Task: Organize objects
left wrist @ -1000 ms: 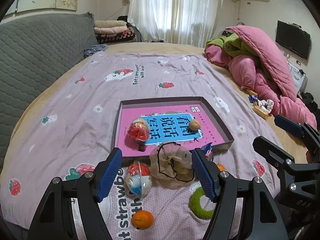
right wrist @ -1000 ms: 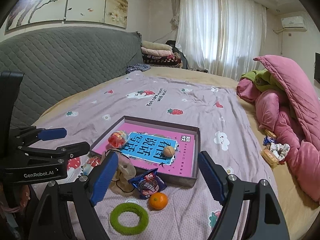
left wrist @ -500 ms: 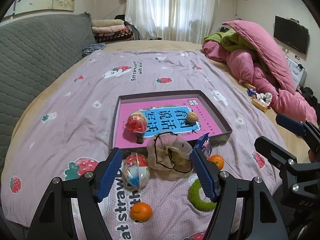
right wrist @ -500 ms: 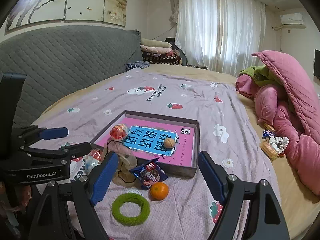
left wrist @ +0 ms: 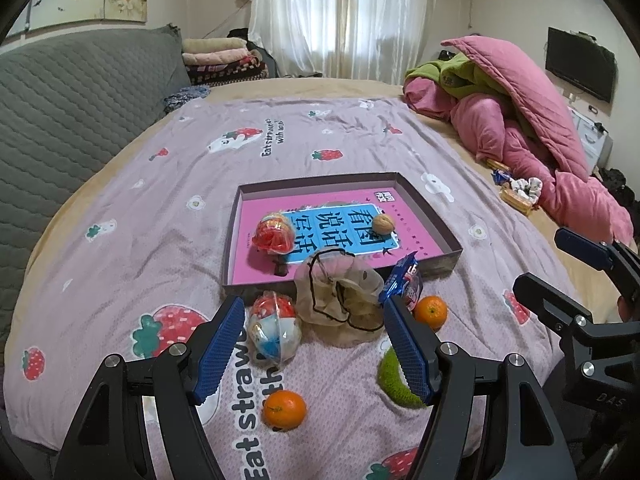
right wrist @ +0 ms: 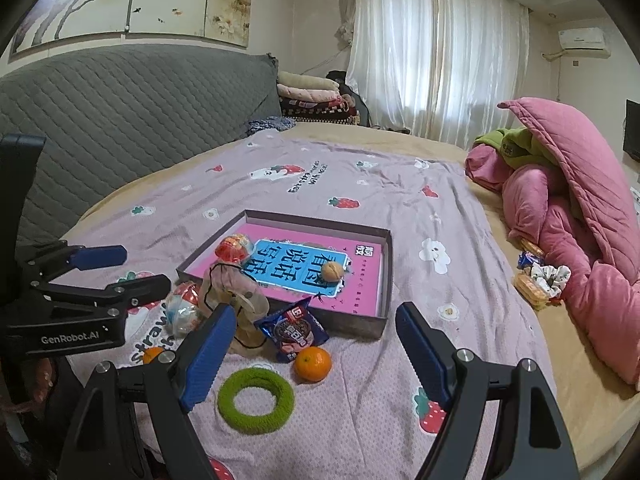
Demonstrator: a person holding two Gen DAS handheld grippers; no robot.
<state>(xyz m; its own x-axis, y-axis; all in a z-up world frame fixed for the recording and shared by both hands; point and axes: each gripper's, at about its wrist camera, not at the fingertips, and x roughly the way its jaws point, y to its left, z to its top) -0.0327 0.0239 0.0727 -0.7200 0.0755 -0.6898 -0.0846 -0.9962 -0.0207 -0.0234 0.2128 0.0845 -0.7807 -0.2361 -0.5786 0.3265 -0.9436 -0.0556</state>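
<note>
A shallow grey box [left wrist: 434,220] [right wrist: 384,276] with a pink book inside holds a red toy ball [left wrist: 274,234] and a walnut [left wrist: 383,224]. In front of it on the bed lie a clear toy ball [left wrist: 274,330], a beige mesh pouch [left wrist: 340,300] [right wrist: 236,292], a blue snack packet [right wrist: 292,330] [left wrist: 404,282], two oranges [left wrist: 285,409] [right wrist: 313,364] and a green ring [right wrist: 256,399] [left wrist: 394,378]. My left gripper [left wrist: 314,350] is open above the clear ball and pouch. My right gripper [right wrist: 312,360] is open above the ring and orange.
A pink quilt [left wrist: 532,120] [right wrist: 580,216] is piled at the right, with small snacks [right wrist: 536,280] beside it. A grey padded headboard [left wrist: 72,112] lines the left. Folded blankets [right wrist: 312,96] are stacked at the back by the curtain.
Both grippers have drawn back and up from the objects, so more of the bed in front of the box shows. Nothing on the bed has moved.
</note>
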